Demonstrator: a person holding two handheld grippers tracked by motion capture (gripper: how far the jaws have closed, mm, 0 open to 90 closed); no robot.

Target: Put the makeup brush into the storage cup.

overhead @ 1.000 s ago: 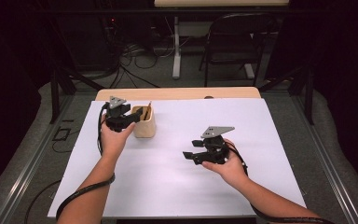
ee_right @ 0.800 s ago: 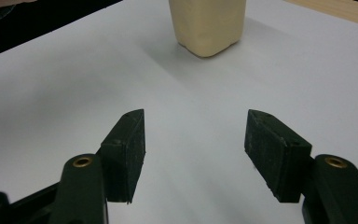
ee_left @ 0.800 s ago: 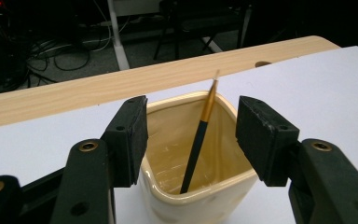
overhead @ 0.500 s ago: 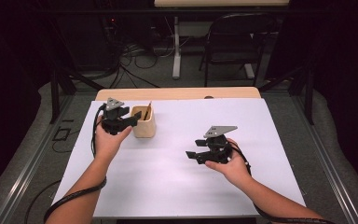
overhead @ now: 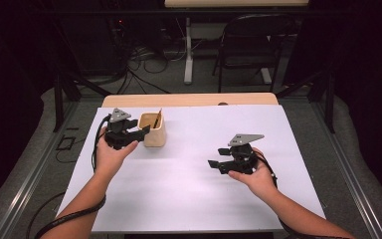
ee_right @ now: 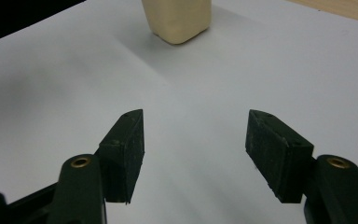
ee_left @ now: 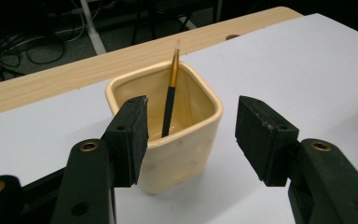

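Upright, slightly tilted, the brush (ee_left: 170, 93) stands in the cup (ee_left: 186, 154).

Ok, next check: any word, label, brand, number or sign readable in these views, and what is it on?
None: no text can be read.
Cream cup: plain glazed walls, no mark.
Paintbrush in the cup: black and gold handle, no print visible.
White table sheet: blank.
Left gripper and right gripper: black jaws and grey plates, no lettering visible.
Equipment in the dark background: too small and dim to tell.
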